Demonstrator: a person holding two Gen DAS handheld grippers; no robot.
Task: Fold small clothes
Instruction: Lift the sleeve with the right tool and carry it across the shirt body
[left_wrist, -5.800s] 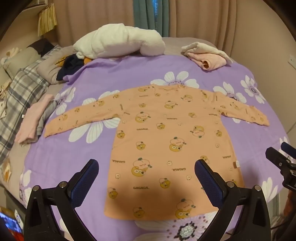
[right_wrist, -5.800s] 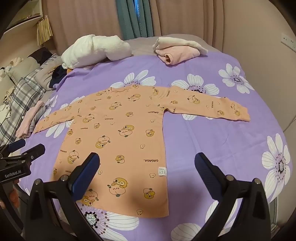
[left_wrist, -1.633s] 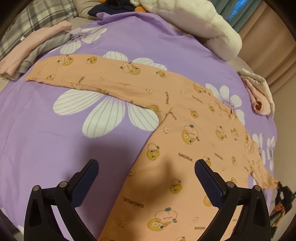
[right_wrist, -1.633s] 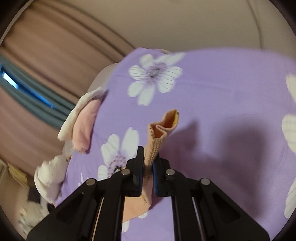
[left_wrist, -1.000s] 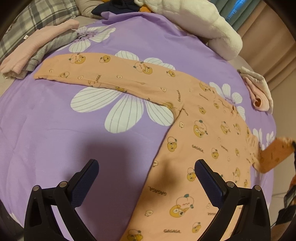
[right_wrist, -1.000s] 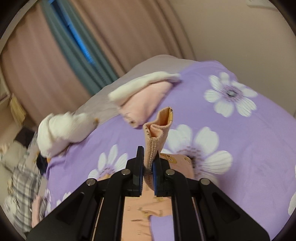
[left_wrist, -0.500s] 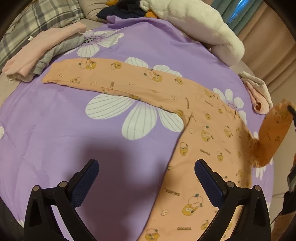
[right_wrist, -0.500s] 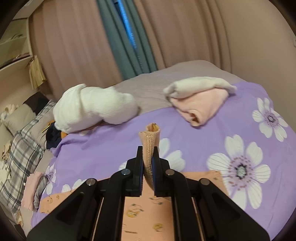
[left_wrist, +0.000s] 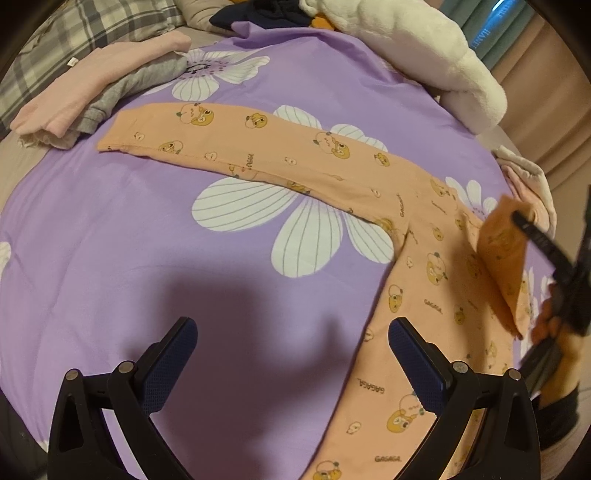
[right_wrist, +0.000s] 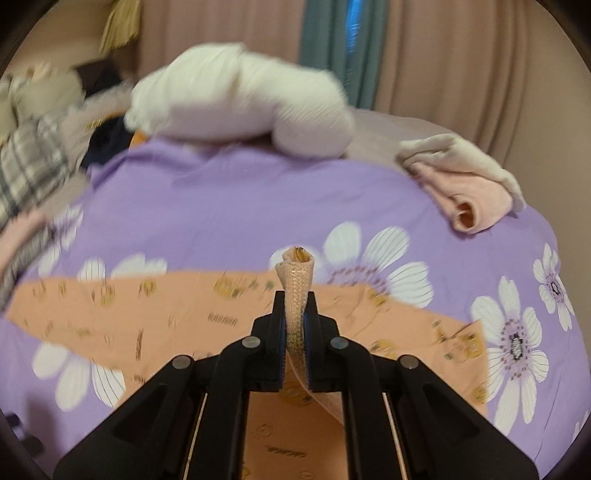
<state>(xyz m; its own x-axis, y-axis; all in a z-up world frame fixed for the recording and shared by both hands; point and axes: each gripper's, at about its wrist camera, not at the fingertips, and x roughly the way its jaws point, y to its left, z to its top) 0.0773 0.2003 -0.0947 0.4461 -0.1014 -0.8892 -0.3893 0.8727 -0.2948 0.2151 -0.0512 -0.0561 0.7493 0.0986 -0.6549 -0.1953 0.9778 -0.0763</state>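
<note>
The fingers (right_wrist: 280, 328) of the right gripper (right_wrist: 295, 332) are pressed together on the ribbed cuff (right_wrist: 295, 273) of one sleeve, which stands up between them at the centre of the right wrist view; in the left wrist view that raised sleeve (left_wrist: 504, 254) hangs at the right edge of the frame above the body of the orange shirt (left_wrist: 417, 295), a hold that looks meant to carry the sleeve across the chest for the first fold. The left gripper (left_wrist: 291, 354) has its fingers (left_wrist: 177, 350) spread wide at the bottom of its frame with nothing between them, hovering over bare sheet, probably waiting for the other sleeve (left_wrist: 236, 144), which lies flat and straight toward the upper left. The shirt is spread on a purple bedsheet (left_wrist: 147, 258) printed with large white flowers. A white plush blanket (right_wrist: 240, 99) is heaped at the top of the frame, a folded pink and cream garment (right_wrist: 465, 181) sits at the upper right, and pink and grey clothes (left_wrist: 92, 88) lie at the upper left beside plaid bedding. Beige curtains (right_wrist: 461, 55) with a teal strip close off the background.
</note>
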